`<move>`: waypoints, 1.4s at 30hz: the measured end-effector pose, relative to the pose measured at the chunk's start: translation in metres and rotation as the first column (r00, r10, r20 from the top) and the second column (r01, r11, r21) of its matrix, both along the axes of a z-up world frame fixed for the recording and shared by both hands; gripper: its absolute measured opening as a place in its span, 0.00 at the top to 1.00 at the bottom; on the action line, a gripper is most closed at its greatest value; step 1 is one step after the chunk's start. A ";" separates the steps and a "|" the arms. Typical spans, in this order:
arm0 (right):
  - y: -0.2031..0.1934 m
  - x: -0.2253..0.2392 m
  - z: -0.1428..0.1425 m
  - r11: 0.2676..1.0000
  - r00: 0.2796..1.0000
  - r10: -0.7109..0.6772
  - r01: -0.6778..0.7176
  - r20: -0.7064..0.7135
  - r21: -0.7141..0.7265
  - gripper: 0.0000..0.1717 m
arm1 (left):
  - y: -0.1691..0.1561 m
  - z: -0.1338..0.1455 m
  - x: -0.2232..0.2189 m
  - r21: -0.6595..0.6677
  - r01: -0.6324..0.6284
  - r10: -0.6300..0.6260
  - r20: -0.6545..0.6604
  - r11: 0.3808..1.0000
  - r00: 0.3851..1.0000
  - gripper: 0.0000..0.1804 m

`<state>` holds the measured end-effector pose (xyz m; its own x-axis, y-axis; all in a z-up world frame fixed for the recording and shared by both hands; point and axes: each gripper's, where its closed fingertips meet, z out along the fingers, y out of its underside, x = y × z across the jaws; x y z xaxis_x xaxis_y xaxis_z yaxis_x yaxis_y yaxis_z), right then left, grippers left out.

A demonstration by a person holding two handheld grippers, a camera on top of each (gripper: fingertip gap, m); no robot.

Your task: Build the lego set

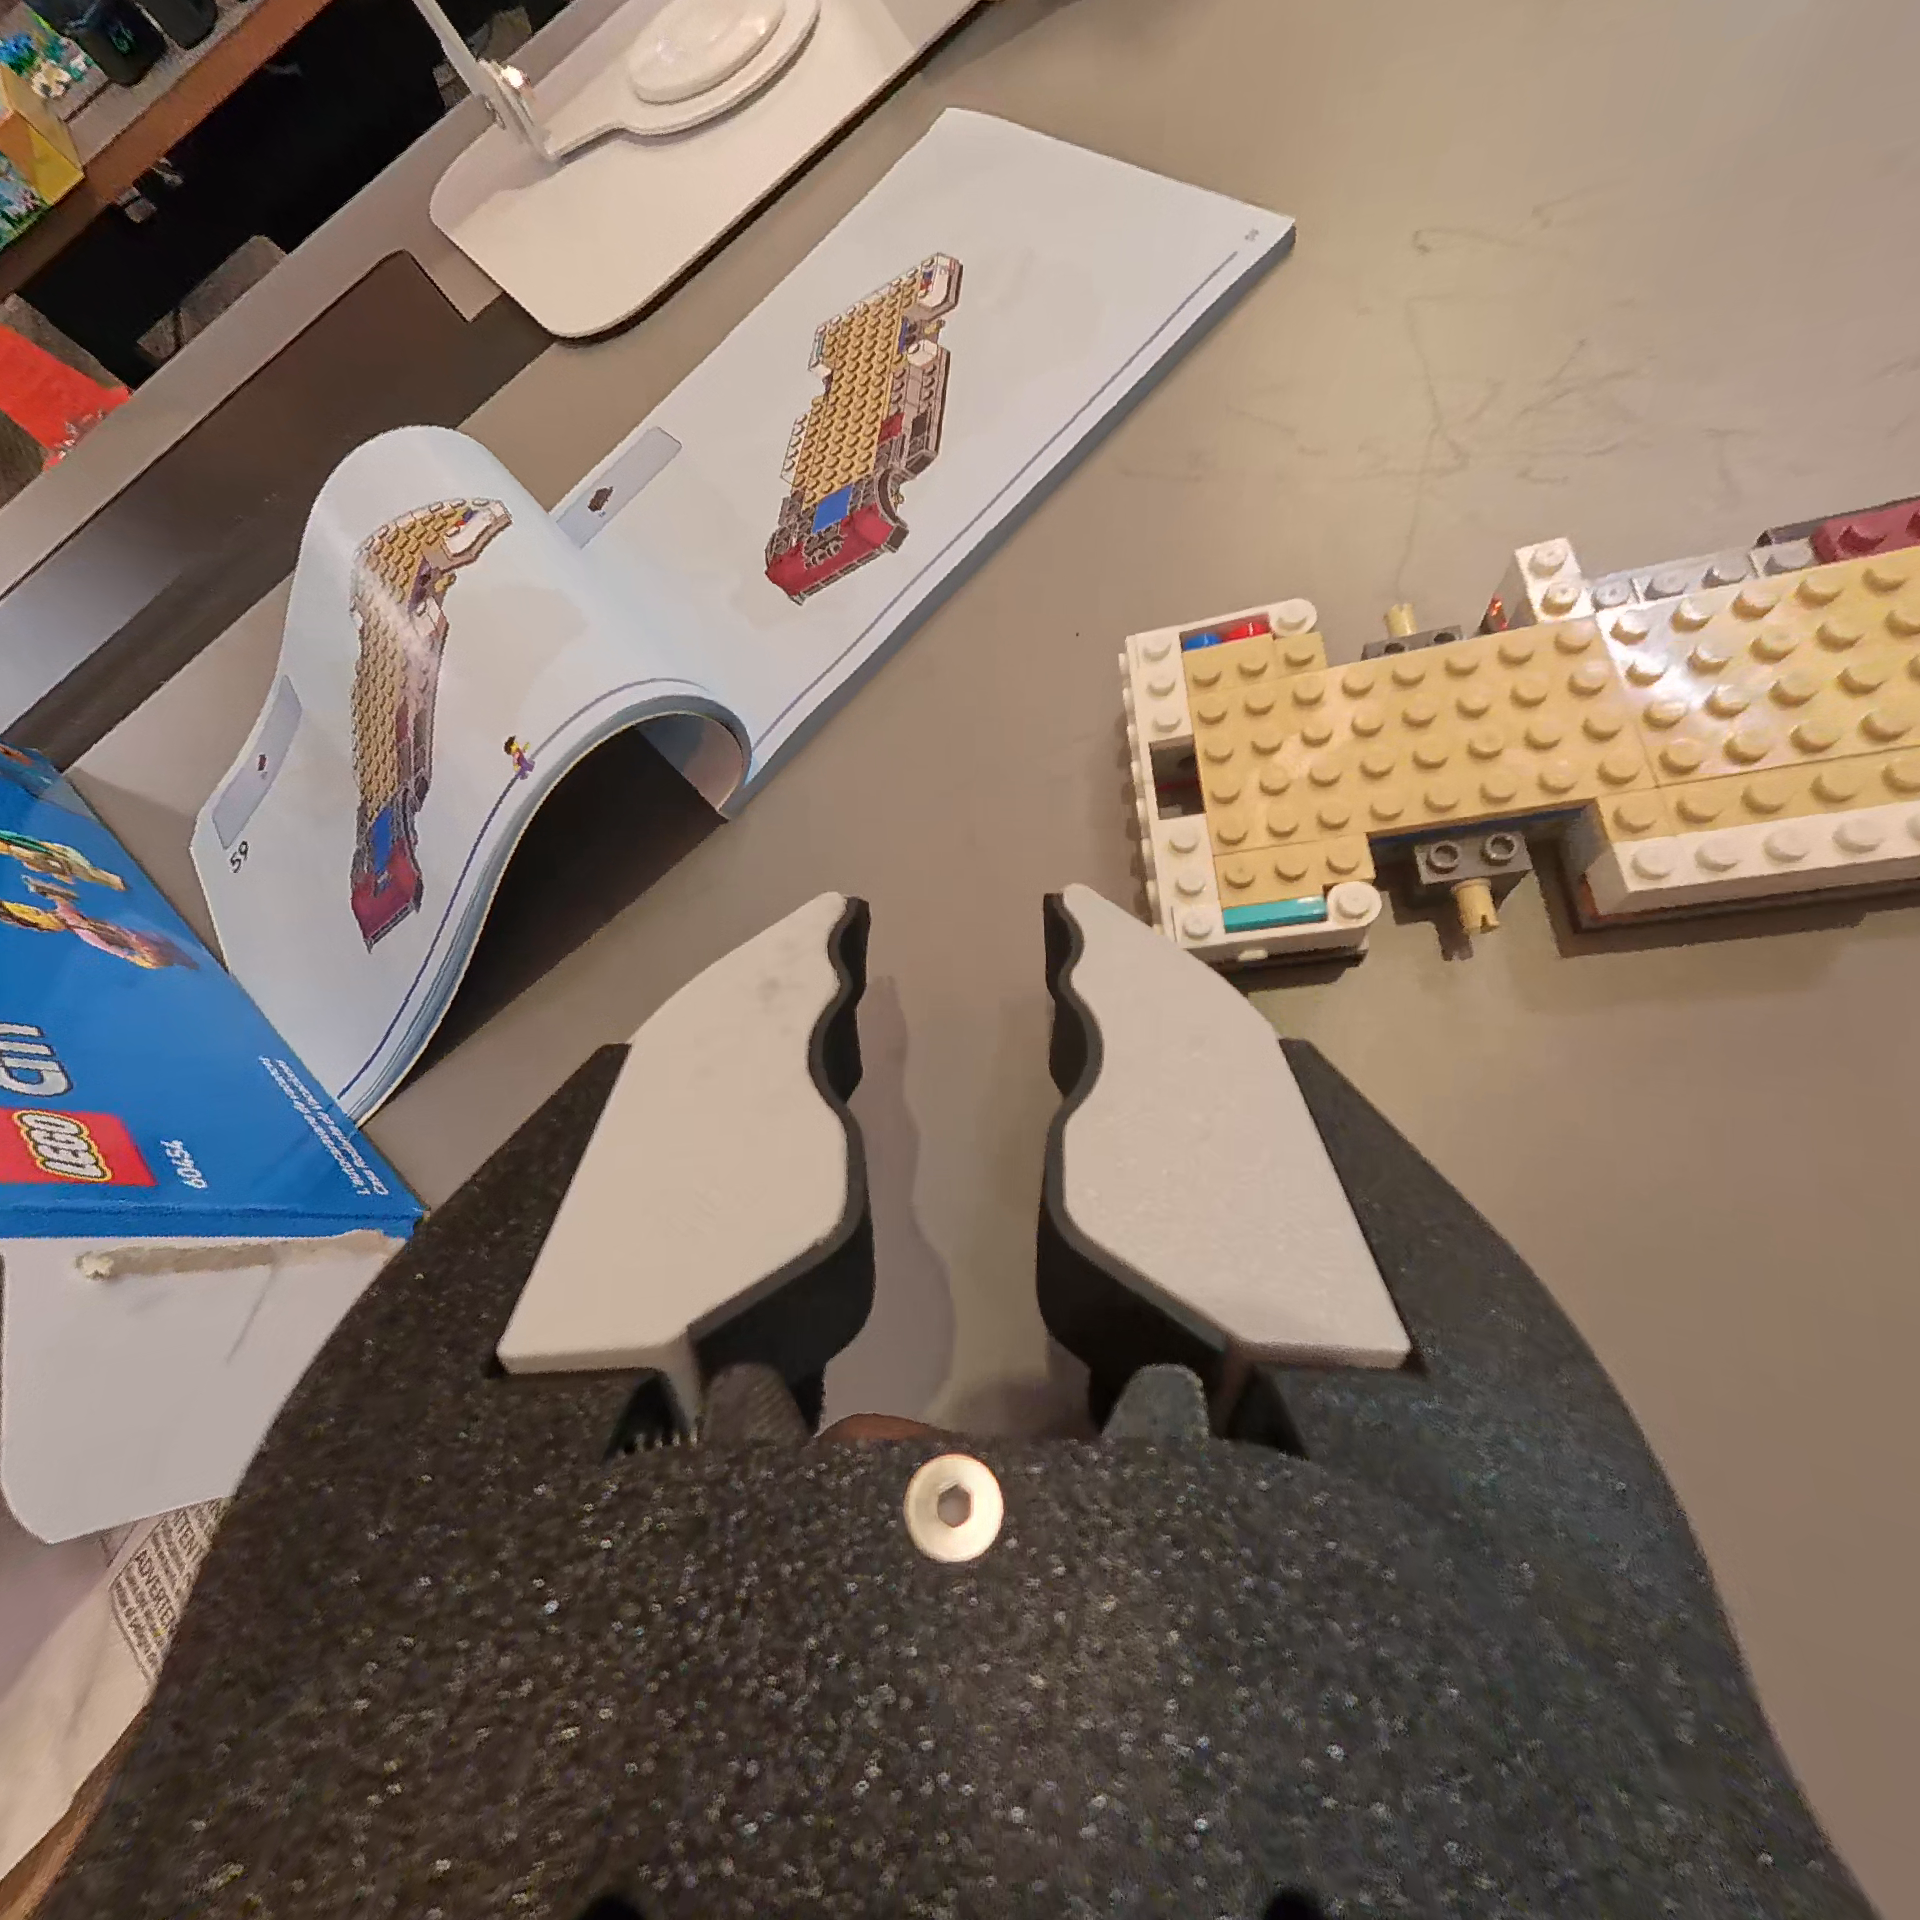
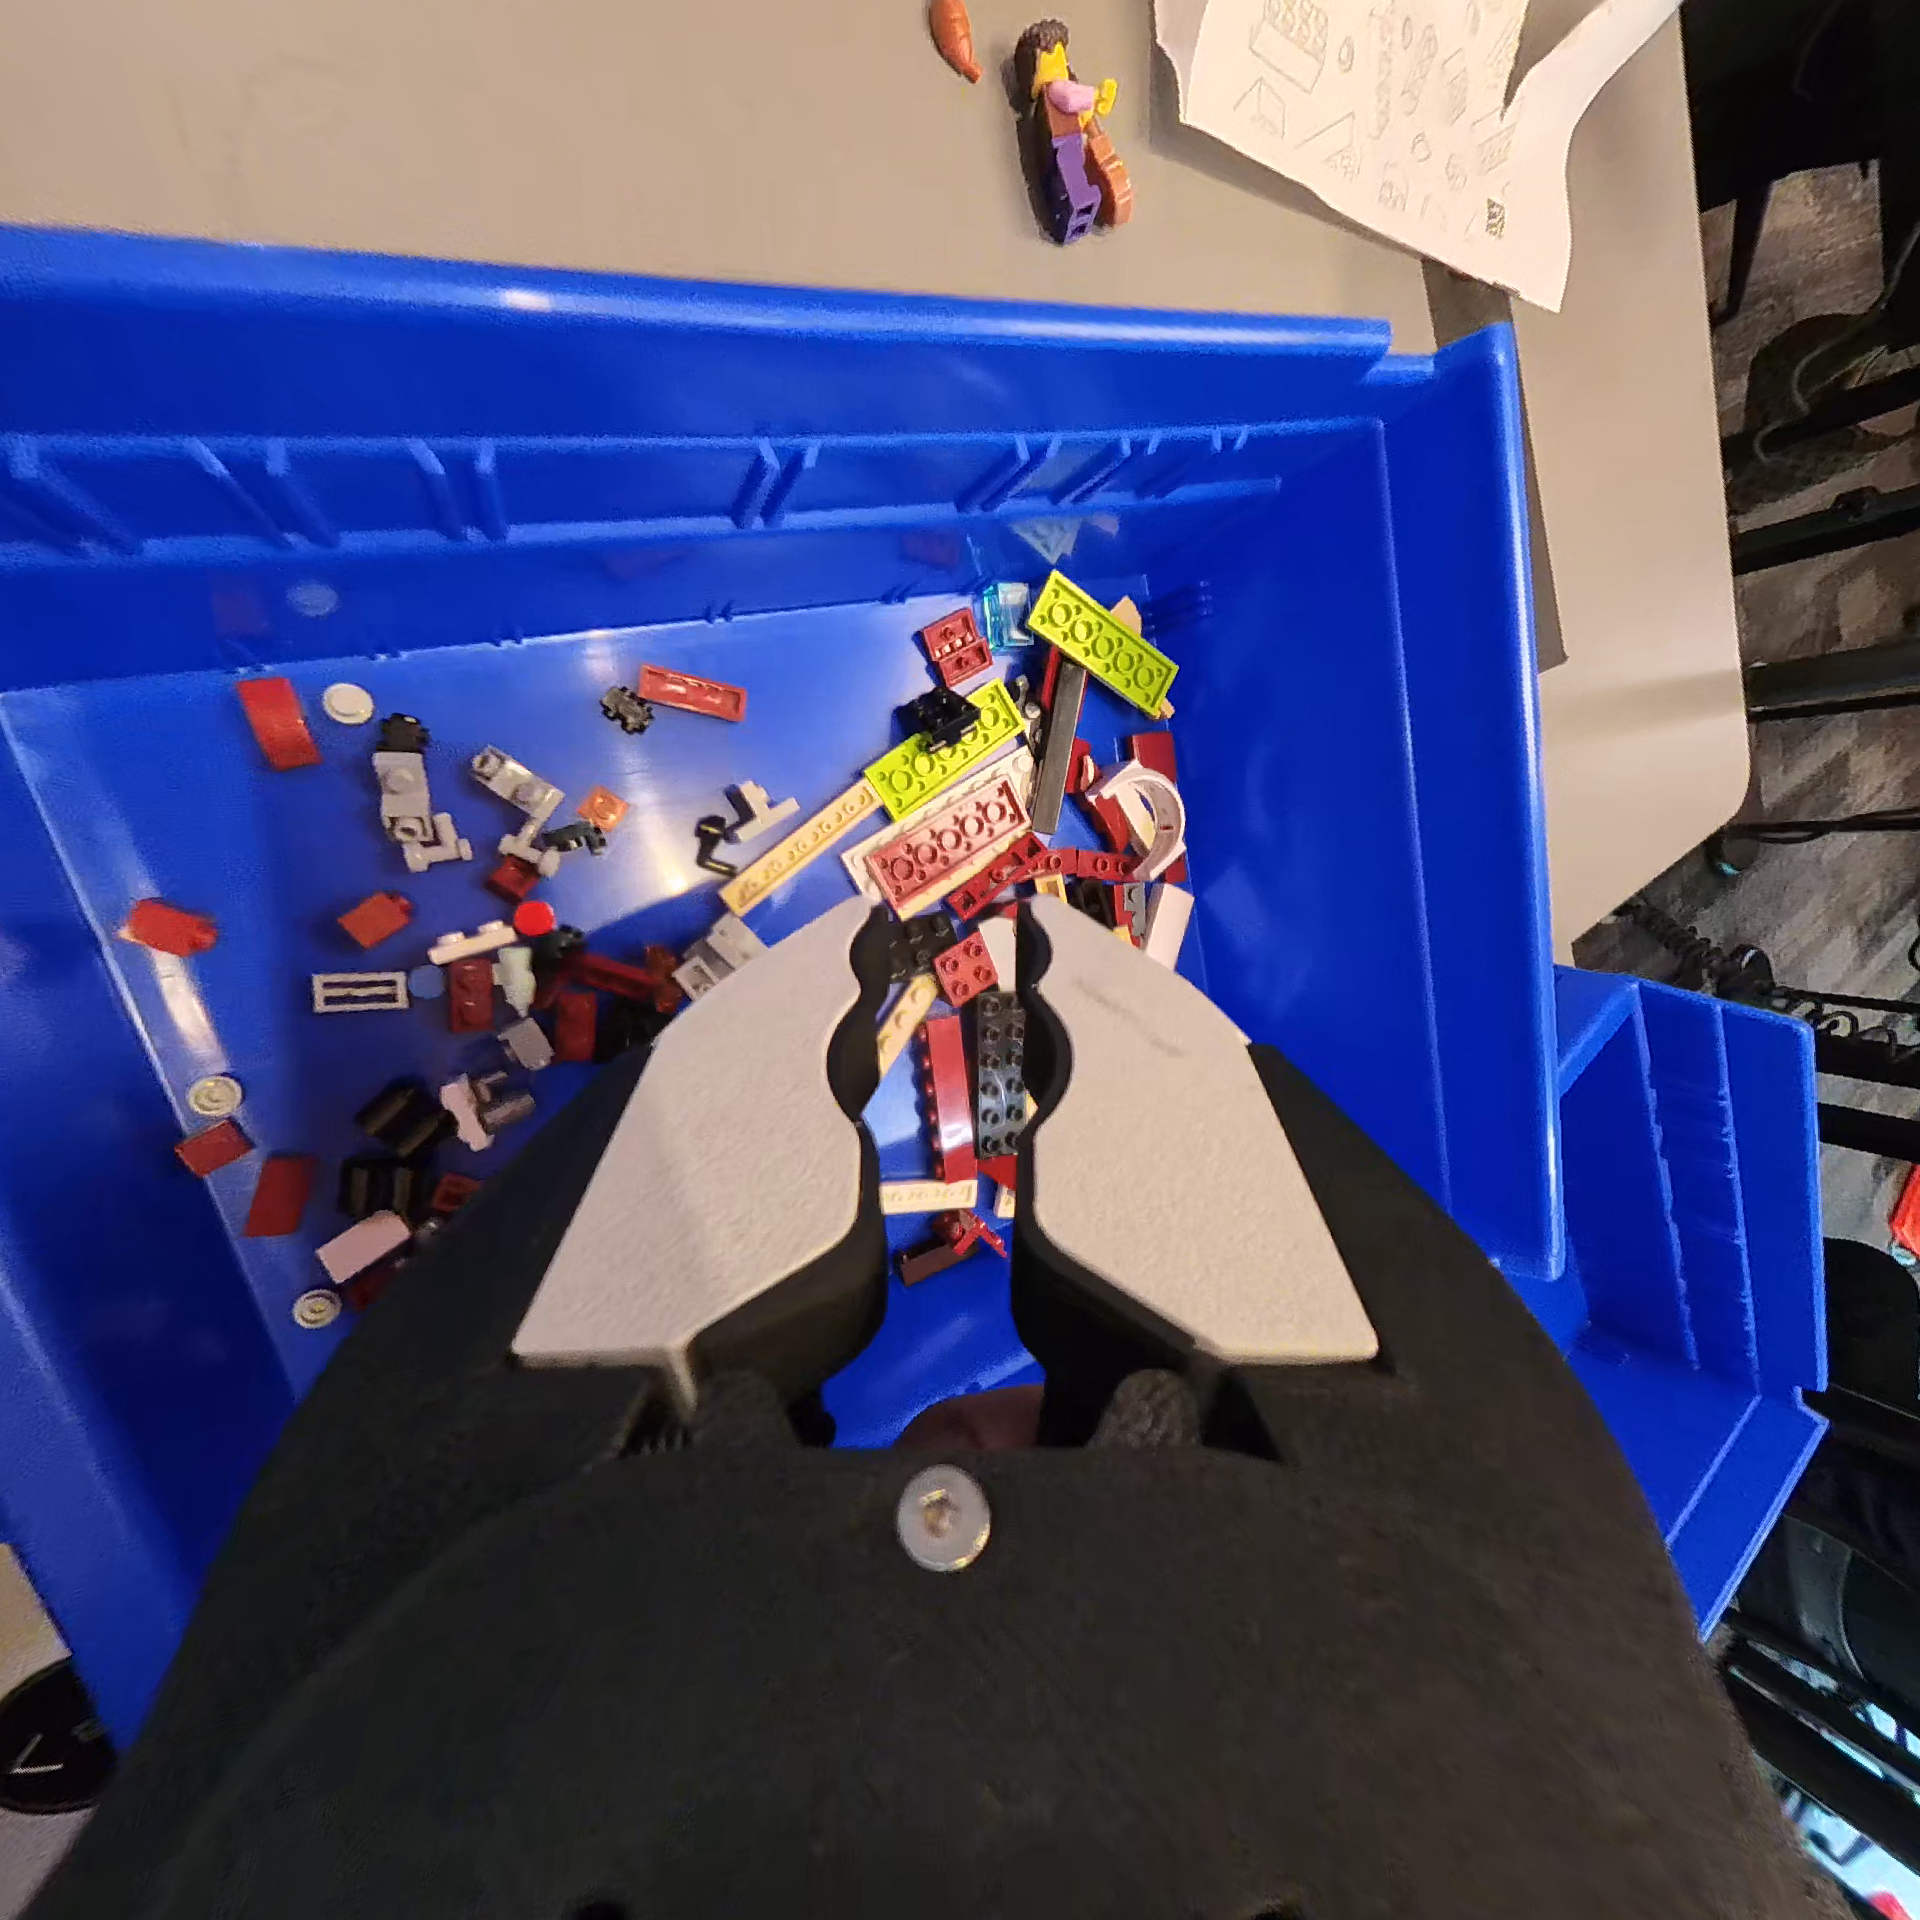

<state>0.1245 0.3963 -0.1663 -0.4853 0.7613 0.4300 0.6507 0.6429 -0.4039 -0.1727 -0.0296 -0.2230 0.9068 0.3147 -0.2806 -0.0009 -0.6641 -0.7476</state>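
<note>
Right gripper [image 2: 940, 940]: jaws apart, gripping nothing, poised over loose bricks in blue bin [image 2: 1455, 831].
Left gripper [image 1: 956, 914]: jaws apart, bare, above grey table [image 1: 1351, 364], between instruction booklet [image 1: 935, 468] and tan brick model [image 1: 1507, 727]; descend squarely onto a single piece.

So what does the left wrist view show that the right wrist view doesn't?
Left wrist view only: the left claw open over bare table, a tan-topped brick build to its right, an open instruction booklet and a blue box to its left.

Right wrist view only: the right claw open above loose bricks in a blue bin, lime green plates among them, a minifigure and a printed sheet beyond.

Shared: the grey table, and neither claw holds anything.
</note>
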 end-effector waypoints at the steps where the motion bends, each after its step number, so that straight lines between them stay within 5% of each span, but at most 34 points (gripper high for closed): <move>1: -0.002 -0.001 0.000 1.000 1.000 0.002 -0.002 0.006 0.003 0.87 | -0.002 -0.001 0.000 -0.002 0.003 -0.003 0.004 1.000 1.000 0.82; 22: -0.017 -0.044 -0.016 0.997 0.984 -0.063 0.055 0.166 0.052 0.84 | -0.030 -0.002 0.008 0.050 0.081 -0.089 0.171 0.995 0.981 0.82; 33: 0.018 0.025 0.007 0.968 0.959 -0.250 0.243 0.132 0.066 0.84 | -0.027 -0.016 0.016 -0.060 0.129 -0.118 0.156 0.990 0.981 0.82; 42: 0.026 0.077 0.012 0.967 0.961 -0.253 0.247 0.110 0.066 0.84 | -0.025 -0.012 0.016 -0.036 0.128 -0.122 0.140 0.991 0.983 0.81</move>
